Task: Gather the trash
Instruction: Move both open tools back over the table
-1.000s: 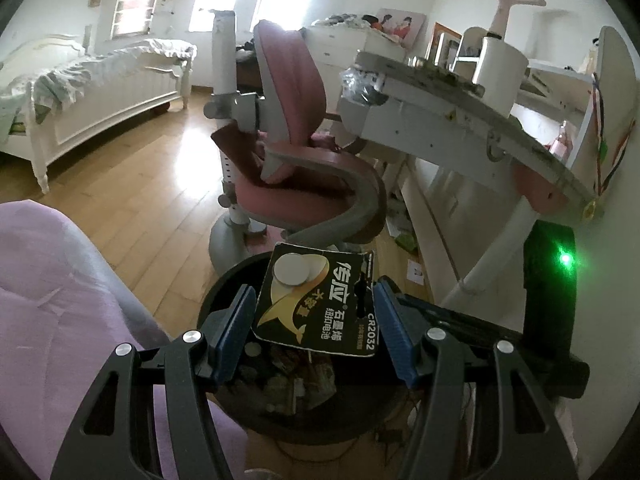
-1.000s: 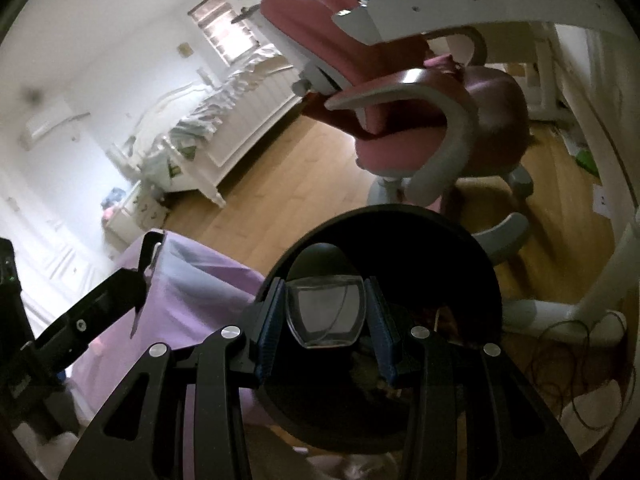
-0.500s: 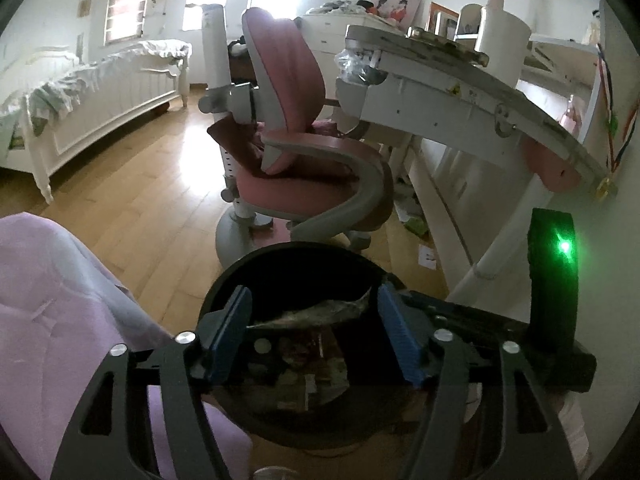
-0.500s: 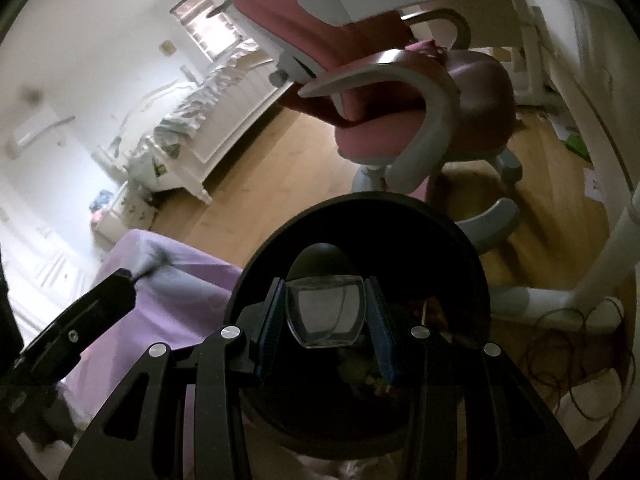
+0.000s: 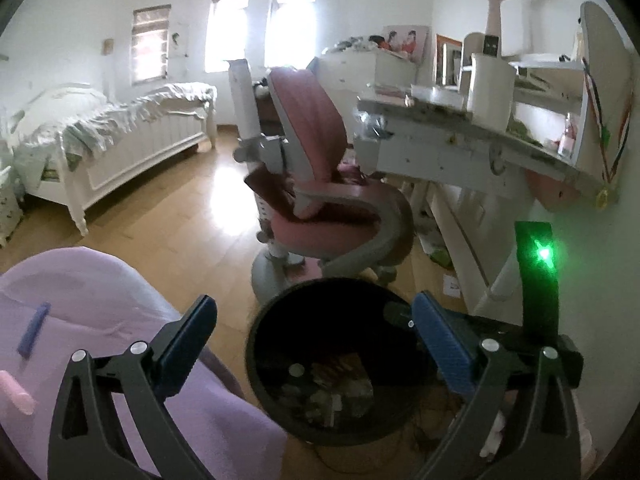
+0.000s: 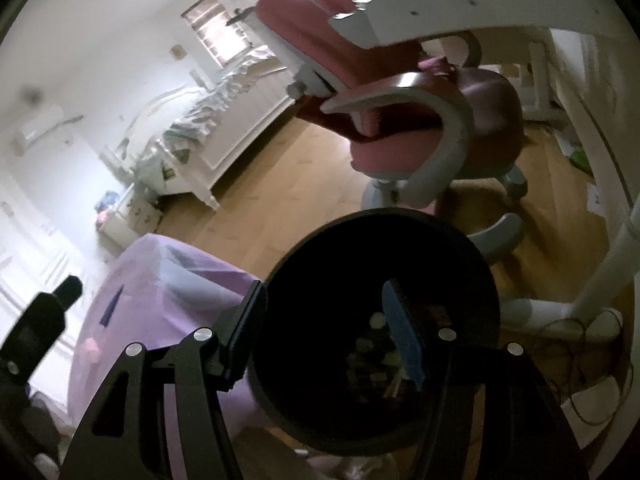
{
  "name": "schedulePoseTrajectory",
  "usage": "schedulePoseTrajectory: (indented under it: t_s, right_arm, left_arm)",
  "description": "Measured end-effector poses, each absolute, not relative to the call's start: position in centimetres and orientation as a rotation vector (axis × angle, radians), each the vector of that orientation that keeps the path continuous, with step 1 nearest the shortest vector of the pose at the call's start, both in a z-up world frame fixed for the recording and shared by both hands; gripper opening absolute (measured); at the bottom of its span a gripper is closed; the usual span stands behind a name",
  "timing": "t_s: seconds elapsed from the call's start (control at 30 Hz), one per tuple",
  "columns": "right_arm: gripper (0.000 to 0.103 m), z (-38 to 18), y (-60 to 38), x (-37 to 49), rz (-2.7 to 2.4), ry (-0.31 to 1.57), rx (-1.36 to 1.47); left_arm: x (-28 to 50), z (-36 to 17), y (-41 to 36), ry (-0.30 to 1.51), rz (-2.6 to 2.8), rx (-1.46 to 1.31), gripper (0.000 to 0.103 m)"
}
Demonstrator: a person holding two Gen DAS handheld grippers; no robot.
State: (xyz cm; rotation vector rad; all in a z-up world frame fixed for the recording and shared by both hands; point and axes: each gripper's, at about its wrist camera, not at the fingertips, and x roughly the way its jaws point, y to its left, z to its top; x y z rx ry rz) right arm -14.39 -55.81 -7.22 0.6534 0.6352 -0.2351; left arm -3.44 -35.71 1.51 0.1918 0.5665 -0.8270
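Both loads have gone. The left gripper (image 5: 314,344), which a second ago pinched a dark battery card with gold print, has just been opening and now stands spread wide with nothing between its blue pads (image 5: 438,344). The right gripper (image 6: 324,332) has likewise been opening; the clear plastic blister it held is no longer between its jaws, which hang parted over the round black waste bin (image 5: 256,360). Litter lies on the bin's floor (too dim to say which scrap is the card, and the blister cannot be picked out). Both pieces were most likely dropped in. The lilac cloth-covered worktop (image 5: 100,320) beside the bin carries a small blue strip (image 5: 34,330), perhaps the next pick.
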Motion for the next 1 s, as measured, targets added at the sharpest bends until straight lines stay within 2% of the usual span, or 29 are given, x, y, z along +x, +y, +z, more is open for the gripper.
schedulePoseTrajectory:
  t_s: [0.33,0.63,0.77,0.93,0.97,1.0]
  right_arm:
    - [0.061,-5.1,-51.2,-11.3,-0.146,0.663,0.594]
    - [0.061,-3.1,-44.3,-6.3,-0.004,0.699,0.502]
    - [0.061,-2.3,-40.6,-3.7,0.062,0.712,0.463]
    - [0.061,-1.3,-36.0,-0.2,0.156,0.740,0.421]
    - [0.061,-1.1,-35.1,0.6,0.174,0.747,0.412]
    - [0.061,-0.9,-34.4,1.3,0.189,0.754,0.405]
  left_arm:
    - [-1.3,2.0,-29.2,0.564,-0.694,0.166,0.097]
    - [4.7,-0.4,-18.1,0.687,-0.411,0.102,0.097]
    - [7.6,-1.9,-13.0,0.777,-0.276,-0.007,0.097]
    - [10.2,-3.9,-10.0,0.861,-0.215,-0.083,0.097]
    - [10.5,-4.1,-9.8,0.869,-0.214,-0.089,0.090]
    - [11.0,-4.5,-9.5,0.884,-0.219,-0.098,0.079]
